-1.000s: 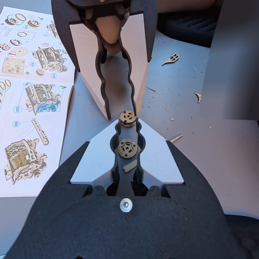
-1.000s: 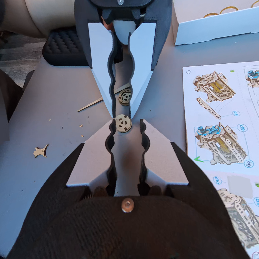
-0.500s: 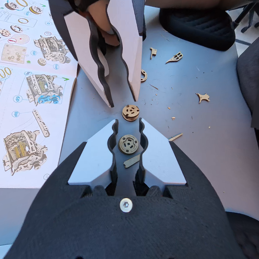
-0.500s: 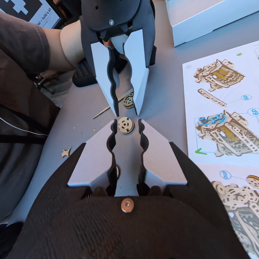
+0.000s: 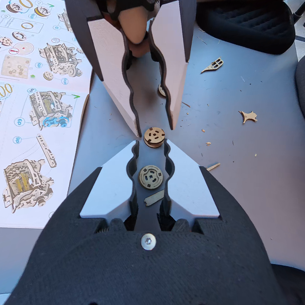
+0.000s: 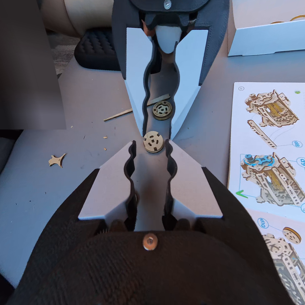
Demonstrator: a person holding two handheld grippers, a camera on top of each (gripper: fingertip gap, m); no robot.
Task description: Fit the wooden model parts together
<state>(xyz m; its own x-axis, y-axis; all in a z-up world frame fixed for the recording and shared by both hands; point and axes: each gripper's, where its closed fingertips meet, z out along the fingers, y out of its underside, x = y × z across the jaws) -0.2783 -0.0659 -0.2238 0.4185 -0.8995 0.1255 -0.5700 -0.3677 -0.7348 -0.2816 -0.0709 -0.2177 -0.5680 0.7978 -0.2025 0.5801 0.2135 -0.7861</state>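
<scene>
Pale matt wooden disc (image 5: pixel 154 137) on smooth grey table (image 5: pixel 247 181); glossy paper instruction sheet (image 5: pixel 33 148).

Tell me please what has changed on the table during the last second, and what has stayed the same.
The right gripper rose away half a second ago and has now come back down, so both grippers again meet tip to tip around the small wooden disc. The left gripper hardly moved. Both stayed open; nothing was taken hold of. The small disc, the larger ringed disc and the instruction sheet stayed in place.
</scene>
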